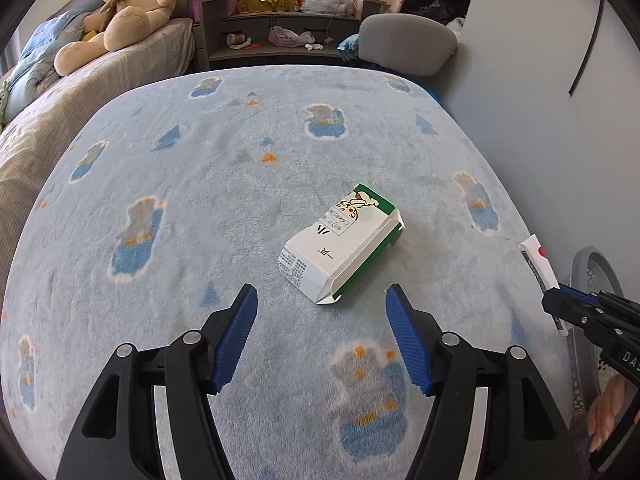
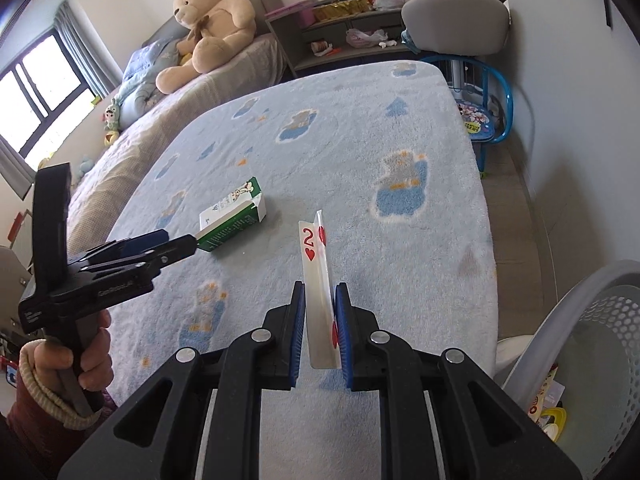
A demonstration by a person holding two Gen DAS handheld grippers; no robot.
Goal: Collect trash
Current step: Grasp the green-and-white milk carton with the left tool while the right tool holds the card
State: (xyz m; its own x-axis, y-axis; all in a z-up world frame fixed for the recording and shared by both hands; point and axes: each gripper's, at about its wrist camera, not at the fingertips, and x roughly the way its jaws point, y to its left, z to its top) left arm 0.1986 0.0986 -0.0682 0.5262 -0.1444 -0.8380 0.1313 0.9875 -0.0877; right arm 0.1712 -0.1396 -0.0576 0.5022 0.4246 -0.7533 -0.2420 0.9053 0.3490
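Two grippers work over a table draped in a pale blue fleece blanket [image 1: 248, 168]. The right gripper [image 2: 320, 330] has its blue pads pressed against a folded playing card [image 2: 316, 276], a two of hearts, which stands on edge between them and juts forward past the fingertips. In the left wrist view the same card [image 1: 538, 264] pokes up at the far right edge, gripped by the right gripper [image 1: 560, 300], with the basket rim just behind it.

The left gripper [image 1: 322, 304] is spread wide with nothing between its pads, hovering low above the blanket. Just ahead of it and a little to the right lies a white and green carton [image 1: 340, 240], flat on its side on the blanket, cartoon print facing up, its near end close to the right fingertip but apart from it. From the right wrist camera the left gripper [image 2: 176, 240] reaches in from the left, its tips right at the near end of the carton [image 2: 234, 216]; whether they touch it cannot be told.

Beside the table at the lower right stands a grey perforated trash basket [image 2: 600, 320] with some coloured wrappers inside. Beyond the table sit a grey chair [image 1: 404, 40], a shelf unit [image 1: 280, 28], and a large teddy bear [image 1: 128, 8] on a bed. A small blue child's chair [image 2: 486, 112] stands by the wall.
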